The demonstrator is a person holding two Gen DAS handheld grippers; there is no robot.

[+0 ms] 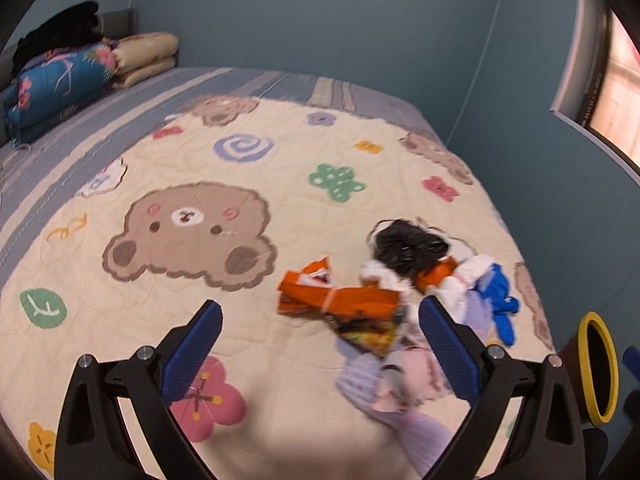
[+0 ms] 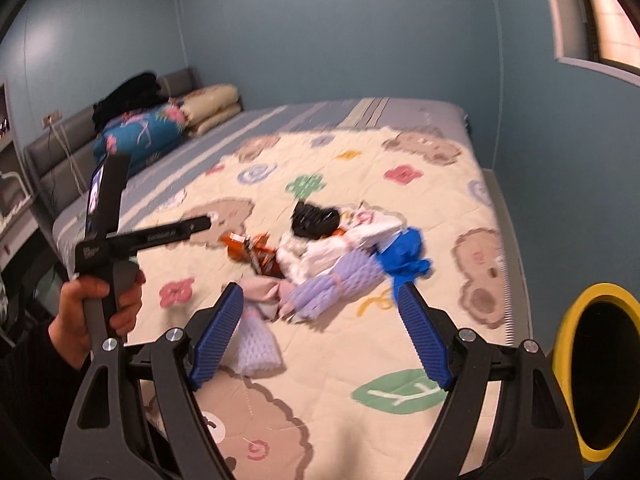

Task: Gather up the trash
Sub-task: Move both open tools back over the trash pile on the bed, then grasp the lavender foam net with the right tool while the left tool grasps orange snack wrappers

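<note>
Both grippers, left (image 1: 320,336) and right (image 2: 320,320), gape wide, holding nothing. Advice: take the crinkled orange snack wrapper (image 1: 340,304) first, pinching its raised edge, then carry it to the yellow-rimmed dark bin (image 2: 600,372).

No legible text; print on left claw (image 2: 200,222) handle too blurred

One trash pile (image 2: 336,256), one yellow-rimmed bin (image 2: 600,372) — two folded quilts (image 2: 168,124).
</note>
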